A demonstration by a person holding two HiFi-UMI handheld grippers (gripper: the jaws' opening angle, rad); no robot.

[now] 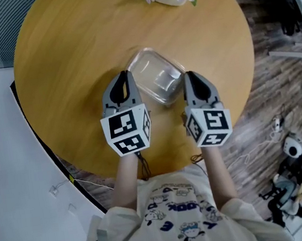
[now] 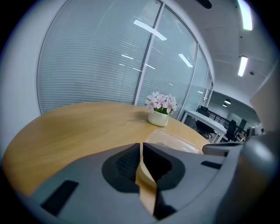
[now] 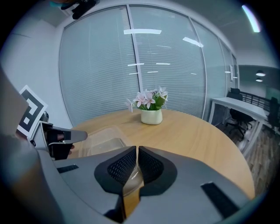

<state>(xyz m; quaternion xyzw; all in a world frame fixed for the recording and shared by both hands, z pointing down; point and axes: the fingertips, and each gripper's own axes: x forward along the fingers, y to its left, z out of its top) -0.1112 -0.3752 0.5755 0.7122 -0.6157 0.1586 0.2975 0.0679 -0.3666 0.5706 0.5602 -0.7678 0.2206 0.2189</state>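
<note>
Clear plastic container point(image 1: 156, 77) lies on the wooden bench point(image 1: 61, 74) between our two grippers, the left gripper point(image 1: 123, 77) just beside its left edge and the right gripper point(image 1: 190, 76) just beside its right, both pairs of jaws pressed together on nothing.

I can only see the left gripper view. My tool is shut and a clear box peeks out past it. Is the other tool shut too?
Observer: Yes. The right tool has its jaws together, with nothing between them.
Operator: Where is the box from above?
Observer: The box lies between both tools. The left tool is by its left corner and the right one is by its right side.
Operator: What's on the floor?
Observer: A white cable lies on the floor to the right of the table.
</note>
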